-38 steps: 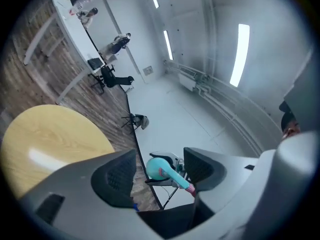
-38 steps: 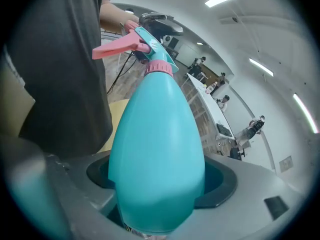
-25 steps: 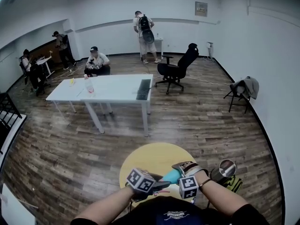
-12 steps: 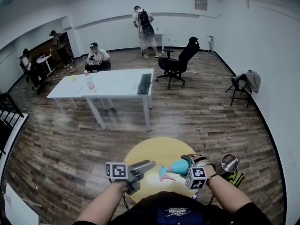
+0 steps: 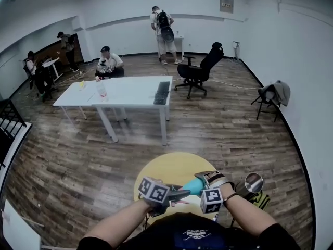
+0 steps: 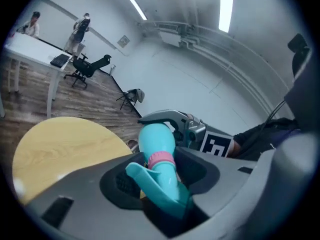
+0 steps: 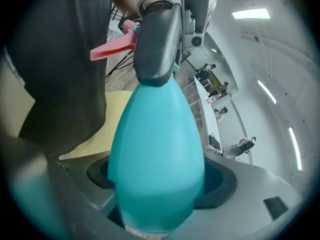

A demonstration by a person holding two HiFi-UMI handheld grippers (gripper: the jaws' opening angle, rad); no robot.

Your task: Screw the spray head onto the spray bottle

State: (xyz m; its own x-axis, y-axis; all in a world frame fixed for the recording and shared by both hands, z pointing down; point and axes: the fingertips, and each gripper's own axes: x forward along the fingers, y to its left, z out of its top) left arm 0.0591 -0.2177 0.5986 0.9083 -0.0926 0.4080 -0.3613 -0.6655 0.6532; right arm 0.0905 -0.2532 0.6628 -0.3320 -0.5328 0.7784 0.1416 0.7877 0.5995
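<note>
A teal spray bottle lies nearly level over the yellow round table, its body held in my right gripper, which is shut on it. In the right gripper view the bottle fills the space between the jaws. Its teal spray head with a pink collar points toward my left gripper. The left jaws have just been closing with the spray head between them, and they now press on it. A pink trigger sticks out beside the left gripper's fingers.
A metal cup stands right of the round table. Farther off are a white table, a black office chair and a folding chair with a garment. Several people are at the back of the room.
Half a second ago my left gripper was swung out to the left, open and off the bottle. It has come back right onto the spray head. The right gripper kept the bottle.
</note>
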